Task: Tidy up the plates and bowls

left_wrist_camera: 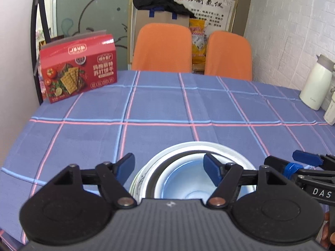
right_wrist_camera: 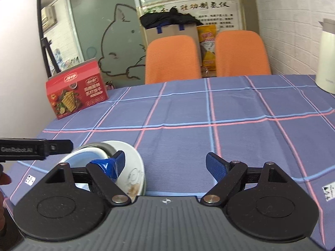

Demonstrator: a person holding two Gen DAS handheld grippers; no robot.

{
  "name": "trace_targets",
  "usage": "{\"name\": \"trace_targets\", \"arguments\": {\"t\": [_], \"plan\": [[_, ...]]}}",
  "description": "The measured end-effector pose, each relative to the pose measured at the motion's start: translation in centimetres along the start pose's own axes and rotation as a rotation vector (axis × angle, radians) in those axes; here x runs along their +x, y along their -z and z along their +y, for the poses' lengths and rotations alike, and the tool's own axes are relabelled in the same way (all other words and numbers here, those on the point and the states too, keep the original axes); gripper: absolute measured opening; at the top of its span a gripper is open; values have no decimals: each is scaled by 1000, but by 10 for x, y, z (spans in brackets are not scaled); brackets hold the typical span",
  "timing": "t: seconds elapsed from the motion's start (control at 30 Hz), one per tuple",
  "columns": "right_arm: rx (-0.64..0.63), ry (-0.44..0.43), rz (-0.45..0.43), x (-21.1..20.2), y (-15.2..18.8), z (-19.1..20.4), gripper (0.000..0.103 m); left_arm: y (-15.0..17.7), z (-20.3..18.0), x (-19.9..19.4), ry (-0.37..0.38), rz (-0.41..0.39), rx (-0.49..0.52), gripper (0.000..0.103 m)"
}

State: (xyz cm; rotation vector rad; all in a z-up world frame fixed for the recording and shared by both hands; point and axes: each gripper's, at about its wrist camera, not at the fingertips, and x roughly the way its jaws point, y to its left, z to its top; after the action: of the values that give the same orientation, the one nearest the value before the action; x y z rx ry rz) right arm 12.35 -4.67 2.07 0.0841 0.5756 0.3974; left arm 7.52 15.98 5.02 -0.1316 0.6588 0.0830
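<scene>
A table (left_wrist_camera: 167, 108) covered by a blue cloth with pink and pale blue check lines is seen filling most of both views. Beyond its far edge, 2 orange chairs (left_wrist_camera: 163, 48) are pushed in. A red cracker box (left_wrist_camera: 78, 67) is stood at the far left of the table, and a white jug (left_wrist_camera: 316, 83) at the far right.

At the near edge, a stack of dishes (left_wrist_camera: 196, 167) is set: a white bowl (left_wrist_camera: 188, 179) with a pale blue inside is nested in a wider white dish (right_wrist_camera: 134, 167), whose printed side is seen in the right view. The bowl appears empty; how many pieces are stacked cannot be told.

The left gripper (left_wrist_camera: 168, 167) is held low over the stack, its blue pads spread wide, with nothing pinched. The right gripper (right_wrist_camera: 165, 167) is held just right of the stack, its fingers also spread wide and empty; its left pad overlaps the dish rim in view, but contact cannot be confirmed.

The risk is judged as follows: glazed rims are slippery, so a shallow pinch could let a piece slide, and the nested bowl could be tipped or dragged toward the near edge if only 1 rim is lifted.
</scene>
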Motion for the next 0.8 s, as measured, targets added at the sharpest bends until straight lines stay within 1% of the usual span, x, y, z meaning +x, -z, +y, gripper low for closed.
{"name": "trace_targets", "arguments": {"t": [0.13,0.23,0.33,0.43,0.57,0.8], "plan": [[39,23,-10,-11,3,-13,71,0,-11,-23,32,-83,-29,74],[26,46,-5,-20,11,-19,71,5,-18,-38,61,-118,-45,75],[16,82,9,-29,21,-23,71,13,-29,-46,36,-114,-37,75],[26,91,13,-42,32,-27,71,26,-41,-56,37,-122,-18,75],[1,137,15,-59,50,-27,71,49,-56,-69,34,-124,7,75],[14,168,-26,-88,78,-28,72,91,-76,-79,27,-85,67,76]]}}
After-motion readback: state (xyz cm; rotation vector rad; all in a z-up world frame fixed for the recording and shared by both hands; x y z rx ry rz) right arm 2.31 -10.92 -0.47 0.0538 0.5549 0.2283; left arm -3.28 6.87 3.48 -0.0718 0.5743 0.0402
